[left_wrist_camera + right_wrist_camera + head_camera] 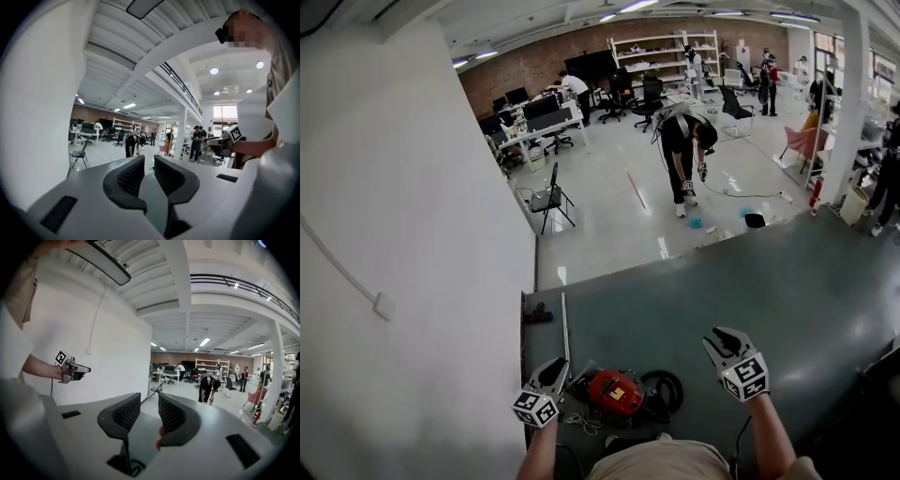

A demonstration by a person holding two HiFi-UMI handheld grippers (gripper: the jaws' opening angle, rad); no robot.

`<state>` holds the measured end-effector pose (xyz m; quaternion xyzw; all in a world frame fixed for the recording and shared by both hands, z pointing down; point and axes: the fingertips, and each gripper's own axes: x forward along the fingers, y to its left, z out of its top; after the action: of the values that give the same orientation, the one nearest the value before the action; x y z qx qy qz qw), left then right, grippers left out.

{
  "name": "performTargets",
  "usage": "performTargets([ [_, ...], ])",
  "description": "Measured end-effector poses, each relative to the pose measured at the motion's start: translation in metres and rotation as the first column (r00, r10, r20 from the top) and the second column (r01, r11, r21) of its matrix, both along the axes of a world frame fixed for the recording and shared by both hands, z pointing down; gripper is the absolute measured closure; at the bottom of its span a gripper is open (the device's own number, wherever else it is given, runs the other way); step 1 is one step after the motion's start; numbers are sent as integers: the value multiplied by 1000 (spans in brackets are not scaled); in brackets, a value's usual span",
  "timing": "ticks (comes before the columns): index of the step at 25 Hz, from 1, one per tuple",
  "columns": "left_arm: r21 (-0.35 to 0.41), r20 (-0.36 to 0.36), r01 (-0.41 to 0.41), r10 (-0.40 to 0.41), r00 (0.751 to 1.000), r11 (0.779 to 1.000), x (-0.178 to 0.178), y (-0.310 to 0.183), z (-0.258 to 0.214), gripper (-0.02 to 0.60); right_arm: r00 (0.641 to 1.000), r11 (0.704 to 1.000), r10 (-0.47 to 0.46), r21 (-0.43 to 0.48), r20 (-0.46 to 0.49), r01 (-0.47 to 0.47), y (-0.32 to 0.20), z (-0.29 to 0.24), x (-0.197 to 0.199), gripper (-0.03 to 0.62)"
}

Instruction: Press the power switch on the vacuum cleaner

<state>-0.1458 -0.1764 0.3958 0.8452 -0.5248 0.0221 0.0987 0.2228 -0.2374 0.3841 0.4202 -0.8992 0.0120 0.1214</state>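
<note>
The vacuum cleaner (616,392) has a red body and a black round part on its right. It lies on the dark floor mat (750,281), right in front of me at the bottom of the head view. My left gripper (553,367) hangs just left of it and above, its jaws a narrow gap apart with nothing between them (149,161). To the right of the vacuum my right gripper (724,336) stands open and empty (149,399). Both grippers point nearly level, out over the room. Neither gripper view shows the vacuum. No switch can be made out.
A white wall (412,234) runs close along my left. A thin white rod (565,328) and a cable lie on the mat by the vacuum. Farther off on the shiny floor are a black chair (548,199), a person bending over (682,150), desks and shelves.
</note>
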Motion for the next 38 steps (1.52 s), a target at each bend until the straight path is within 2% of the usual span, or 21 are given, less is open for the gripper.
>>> performTargets([
  [6, -112, 5, -81, 82, 997, 990, 44, 8, 56, 511, 1000, 991, -13, -137, -6, 12, 11, 70, -22, 487],
  [14, -147, -9, -161, 162, 987, 976, 100, 9, 95, 511, 1000, 975, 19, -220, 20, -14, 25, 119, -38, 487],
  [21, -196, -22, -192, 192, 981, 962, 132, 19, 118, 511, 999, 969, -2, -245, 46, 14, 38, 133, -65, 487],
  [32, -225, -42, -234, 230, 972, 946, 170, 22, 140, 511, 993, 961, -87, -258, 75, 103, 53, 152, -98, 487],
  [38, -232, -28, -251, 252, 967, 940, 176, 16, 140, 511, 990, 958, -97, -260, 100, 120, 51, 149, -112, 488],
])
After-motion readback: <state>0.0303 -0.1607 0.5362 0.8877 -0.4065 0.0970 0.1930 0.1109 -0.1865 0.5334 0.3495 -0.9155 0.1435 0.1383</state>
